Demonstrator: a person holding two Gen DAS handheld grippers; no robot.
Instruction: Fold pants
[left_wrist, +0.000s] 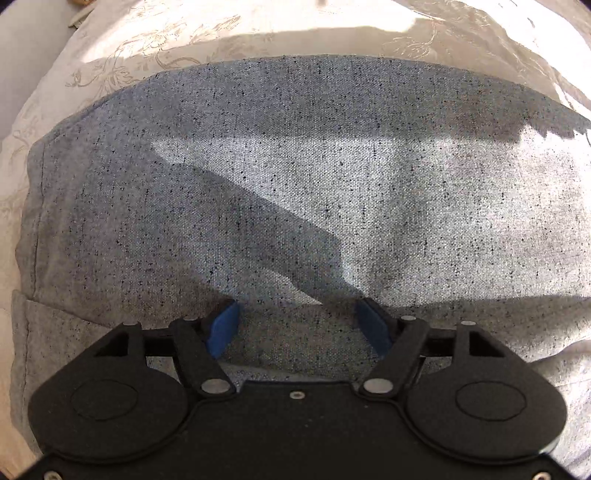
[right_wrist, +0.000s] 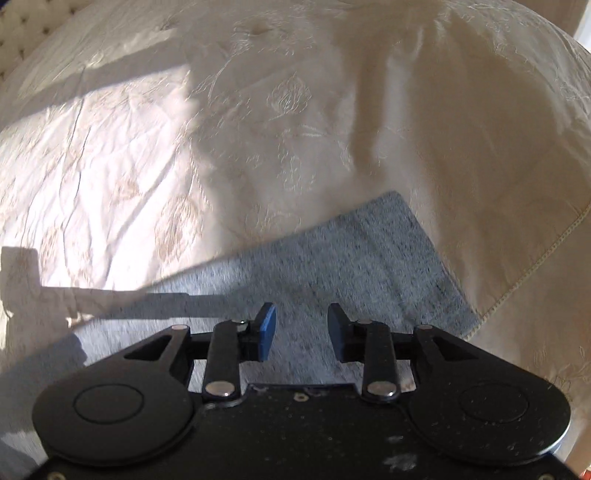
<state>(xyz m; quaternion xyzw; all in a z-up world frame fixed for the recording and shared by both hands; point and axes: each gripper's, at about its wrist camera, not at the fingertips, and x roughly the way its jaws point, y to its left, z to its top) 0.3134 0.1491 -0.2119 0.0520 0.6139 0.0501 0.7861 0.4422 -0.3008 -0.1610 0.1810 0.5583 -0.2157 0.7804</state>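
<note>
Grey speckled pants (left_wrist: 314, 192) lie flat on a cream embroidered bedspread (left_wrist: 155, 40) and fill most of the left wrist view. A folded layer ends in an edge near the bottom left. My left gripper (left_wrist: 297, 326) points down just over the cloth, its blue pads wide apart with nothing pinched between them. In the right wrist view a corner of the same pants (right_wrist: 354, 258) runs up and to the right over the bedspread (right_wrist: 147, 147). My right gripper (right_wrist: 302, 330) hovers over that end, open, pads apart, gripping no cloth.
The bedspread has a piped seam (right_wrist: 535, 266) at the right. A tufted headboard edge (right_wrist: 14, 22) shows at the top left of the right wrist view. Sunlight and hard shadows cross the cloth.
</note>
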